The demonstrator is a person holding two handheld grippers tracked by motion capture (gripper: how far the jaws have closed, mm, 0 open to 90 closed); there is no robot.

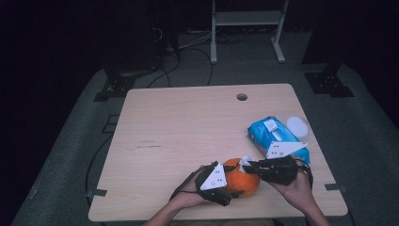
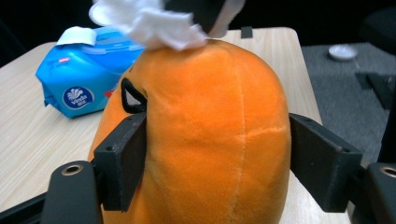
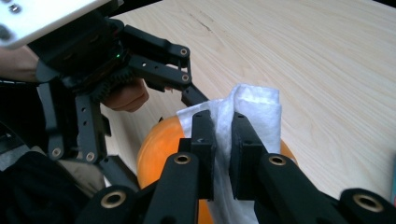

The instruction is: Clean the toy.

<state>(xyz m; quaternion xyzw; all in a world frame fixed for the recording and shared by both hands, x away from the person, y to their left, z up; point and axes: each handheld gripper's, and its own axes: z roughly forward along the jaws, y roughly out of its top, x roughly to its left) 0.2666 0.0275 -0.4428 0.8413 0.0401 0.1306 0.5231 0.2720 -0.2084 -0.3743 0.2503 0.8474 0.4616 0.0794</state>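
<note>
While the left gripper [image 1: 225, 184] straddles the orange plush toy [image 1: 241, 178] at the table's [image 1: 188, 127] near edge, its jaws stand half open, one against each flank. The right gripper [image 1: 249, 165] comes in level from the right, hand [image 1: 297, 187] cupped beneath it, jaws nearly closed, pinching a white wipe [image 3: 254, 112] against the toy's top. The blue wipes pack [image 1: 275, 136] lies just beyond.

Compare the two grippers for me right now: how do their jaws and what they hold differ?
The left gripper has its jaws spread wide around the orange plush toy, pads at its sides, while the right gripper is pinched nearly shut on a thin white wipe. The left steadies the toy from the side; the right works the wipe on the toy's top. Both meet at the same toy near the table front edge.
</note>
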